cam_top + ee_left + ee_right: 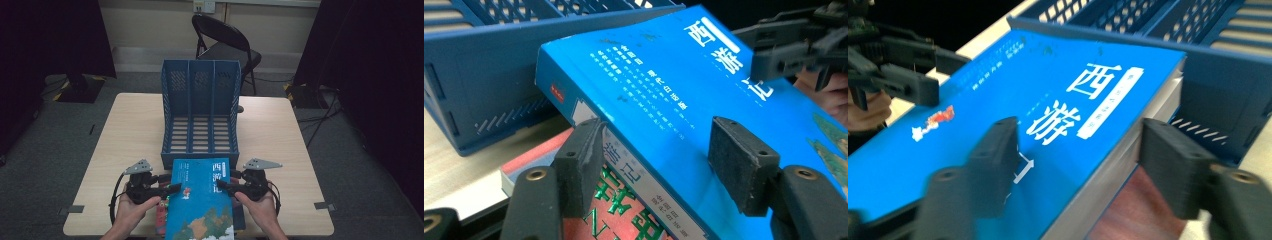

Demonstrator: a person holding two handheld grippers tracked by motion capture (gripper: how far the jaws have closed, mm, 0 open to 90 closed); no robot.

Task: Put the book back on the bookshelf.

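Observation:
A thick blue book (200,200) with white characters on its cover lies on top of a red book (161,217) at the table's near edge. Its far end points at the blue file rack (200,90). My left gripper (172,187) takes the book's spine side. In the left gripper view one pad is against the spine and the other on the cover (664,90). My right gripper (222,185) straddles the page-edge side. There one pad lies over the cover (998,100), while the other stands off the pages with the red book (1143,210) showing in the gap.
The three-slot rack (484,90) stands mid-table just beyond the book, with its slots facing me. The wooden table (135,130) has bare room on both sides of the rack. A black folding chair (225,45) stands behind the table.

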